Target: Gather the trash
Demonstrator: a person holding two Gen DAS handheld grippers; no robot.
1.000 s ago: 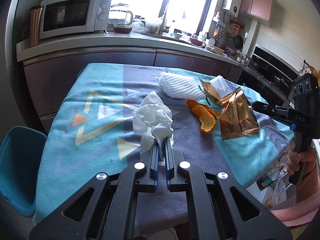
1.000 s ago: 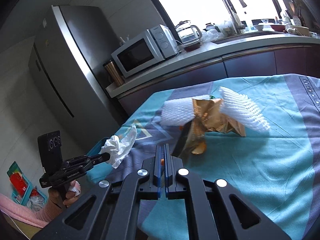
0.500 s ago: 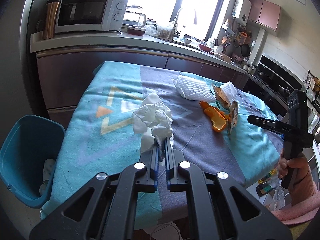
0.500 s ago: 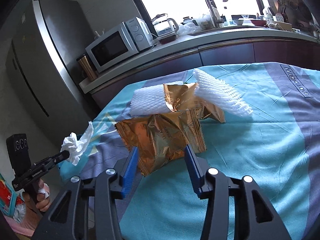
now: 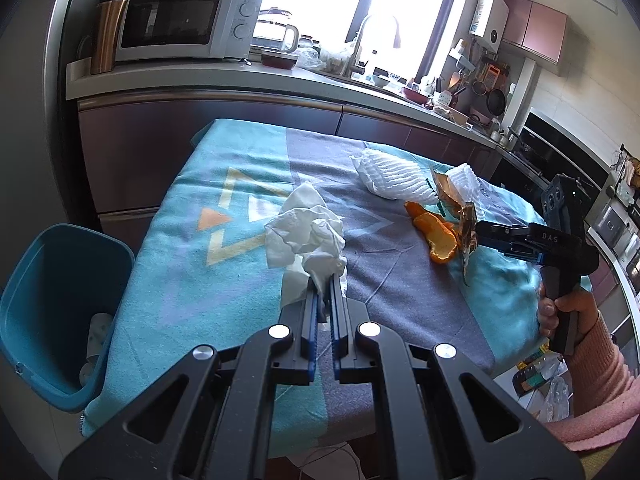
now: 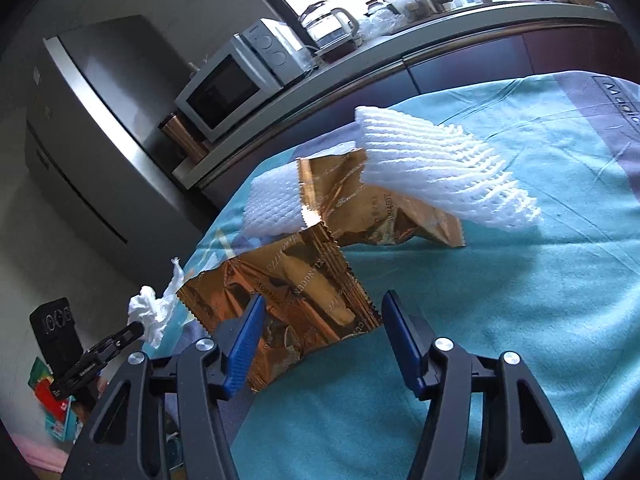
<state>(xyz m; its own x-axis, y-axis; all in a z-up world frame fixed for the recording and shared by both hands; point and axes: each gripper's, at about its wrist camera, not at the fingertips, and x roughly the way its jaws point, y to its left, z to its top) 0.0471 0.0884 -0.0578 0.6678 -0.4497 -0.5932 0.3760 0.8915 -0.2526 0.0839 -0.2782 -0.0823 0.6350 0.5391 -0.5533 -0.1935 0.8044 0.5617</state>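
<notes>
The left tool is pinching a crumpled white tissue between its nearly closed blue pads, and the tissue is standing up above the turquoise and grey cloth that is covering the counter. The right tool is spread wide apart, its two blue pads sitting on either side of a gold foil wrapper that is lying between them; whether either pad is touching the foil cannot be told. In the left wrist view that same wrapper is showing edge-on at the tip of the right tool, just beside a curl of orange peel. A second gold wrapper is lying farther back on the cloth, tucked between two white foam fruit nets, one resting partly over it and the other lying behind it. A teal bin is standing on the floor beside the left edge of the counter, with something pale lying at its bottom. A microwave and a glass kettle are sitting on the kitchen worktop behind.
</notes>
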